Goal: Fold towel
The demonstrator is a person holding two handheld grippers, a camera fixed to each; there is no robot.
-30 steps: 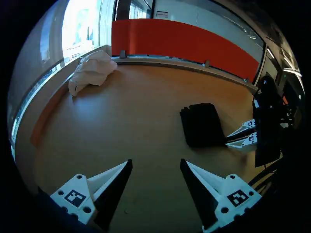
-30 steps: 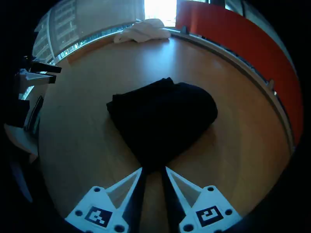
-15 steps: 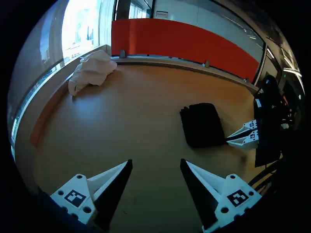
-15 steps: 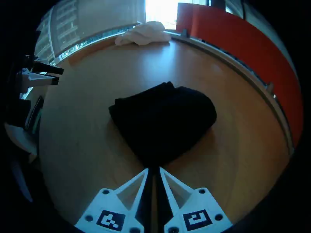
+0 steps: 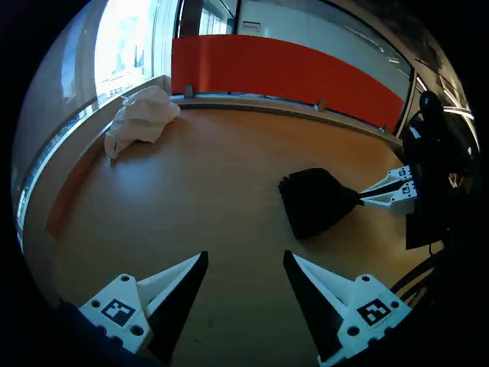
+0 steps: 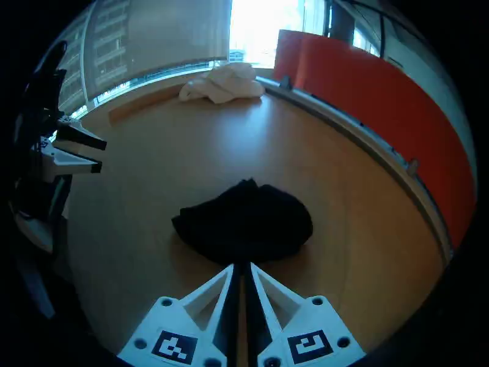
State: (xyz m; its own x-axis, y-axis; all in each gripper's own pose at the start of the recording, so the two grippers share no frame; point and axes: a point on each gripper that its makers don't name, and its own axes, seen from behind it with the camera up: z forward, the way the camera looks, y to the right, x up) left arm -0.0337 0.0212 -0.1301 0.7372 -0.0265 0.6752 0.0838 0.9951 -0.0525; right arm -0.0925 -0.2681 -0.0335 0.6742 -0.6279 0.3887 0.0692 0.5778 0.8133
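As seen from left gripper view: right gripper (image 5: pixel 362 197) at far right, fingers pressed together on one end of black towel (image 5: pixel 315 202). Cloth bunched to a point at the tips, fanning wider away from them, far part resting on wooden table (image 5: pixel 214 171). Wide-spread left gripper (image 5: pixel 244 254) over bare wood, nothing between fingers, well apart from black towel. Crumpled white cloth (image 5: pixel 140 116) at far table corner by window. Red panel (image 5: pixel 275 64) along far table edge.

From right gripper view: right gripper (image 6: pixel 242 266) narrow, only a slit between fingers, near edge of black towel (image 6: pixel 244 223) caught in it. Dark heap just ahead, mid-table. Off to the left, left gripper (image 6: pixel 102 156) clear of it, fingers parted. Far off by window, white cloth (image 6: pixel 226 82).
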